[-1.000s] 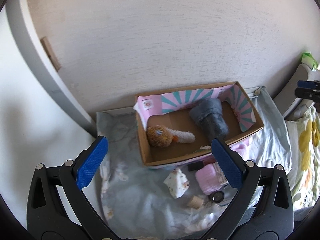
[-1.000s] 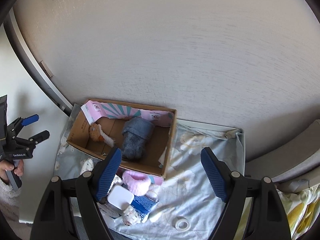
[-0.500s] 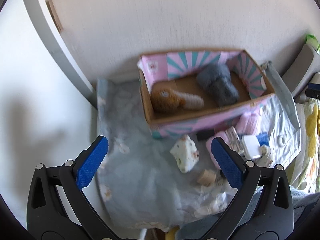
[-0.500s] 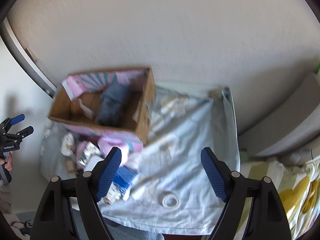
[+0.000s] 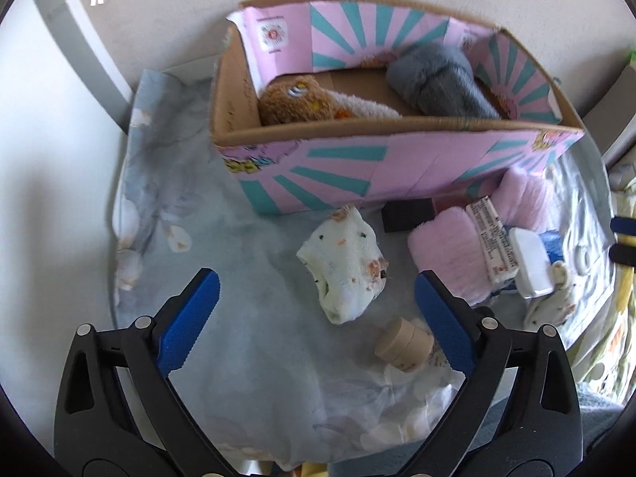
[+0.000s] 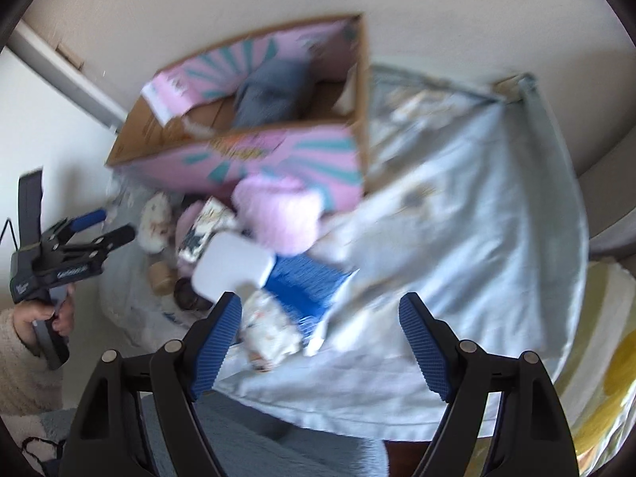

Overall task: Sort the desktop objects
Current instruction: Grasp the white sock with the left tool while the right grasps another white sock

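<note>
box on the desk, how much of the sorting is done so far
Done: a brown plush toy and a grey fluffy item lie in the cardboard box. In hand: nothing; left gripper and right gripper are both open and empty. Left: white patterned cloth, small beige cylinder, pink fluffy items, white case and more outside the box.

Corrugated cardboard box (image 5: 397,167) with printed paper skin, fluffy grey plush (image 5: 437,79), wrinkled cloth cover (image 5: 222,262), matt tan cylinder (image 5: 403,344)
</note>
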The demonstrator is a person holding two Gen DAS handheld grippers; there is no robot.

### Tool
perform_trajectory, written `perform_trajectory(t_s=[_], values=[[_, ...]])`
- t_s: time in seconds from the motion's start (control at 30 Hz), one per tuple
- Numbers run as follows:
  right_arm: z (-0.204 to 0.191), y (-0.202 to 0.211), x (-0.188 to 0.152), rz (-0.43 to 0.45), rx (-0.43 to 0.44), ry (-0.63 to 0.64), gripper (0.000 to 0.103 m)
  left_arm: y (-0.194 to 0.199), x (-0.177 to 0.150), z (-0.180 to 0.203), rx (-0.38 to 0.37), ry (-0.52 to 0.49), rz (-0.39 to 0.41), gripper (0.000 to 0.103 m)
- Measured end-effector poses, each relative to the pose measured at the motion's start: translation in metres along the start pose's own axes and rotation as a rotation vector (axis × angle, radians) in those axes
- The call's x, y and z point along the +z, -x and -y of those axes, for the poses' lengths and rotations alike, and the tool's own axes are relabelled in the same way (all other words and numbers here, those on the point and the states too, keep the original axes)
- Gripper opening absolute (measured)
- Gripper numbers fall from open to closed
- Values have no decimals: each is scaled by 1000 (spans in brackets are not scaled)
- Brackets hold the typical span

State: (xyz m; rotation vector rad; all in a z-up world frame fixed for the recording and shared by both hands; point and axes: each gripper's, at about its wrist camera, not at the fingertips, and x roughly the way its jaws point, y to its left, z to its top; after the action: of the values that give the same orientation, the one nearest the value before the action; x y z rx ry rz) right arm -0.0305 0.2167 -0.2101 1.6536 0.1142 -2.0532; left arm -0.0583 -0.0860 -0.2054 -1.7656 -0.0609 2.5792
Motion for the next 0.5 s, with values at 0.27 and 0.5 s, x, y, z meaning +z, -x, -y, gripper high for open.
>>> perform_trajectory(t_s=[0.27,0.5], values=[[-30,-35,-24,-107,-31,57,78,-22,0,9,-7,-28,-32,97],[-33,-39,-28,-96,-19,25,71,-30,-1,15,-3,-50,-39,95]])
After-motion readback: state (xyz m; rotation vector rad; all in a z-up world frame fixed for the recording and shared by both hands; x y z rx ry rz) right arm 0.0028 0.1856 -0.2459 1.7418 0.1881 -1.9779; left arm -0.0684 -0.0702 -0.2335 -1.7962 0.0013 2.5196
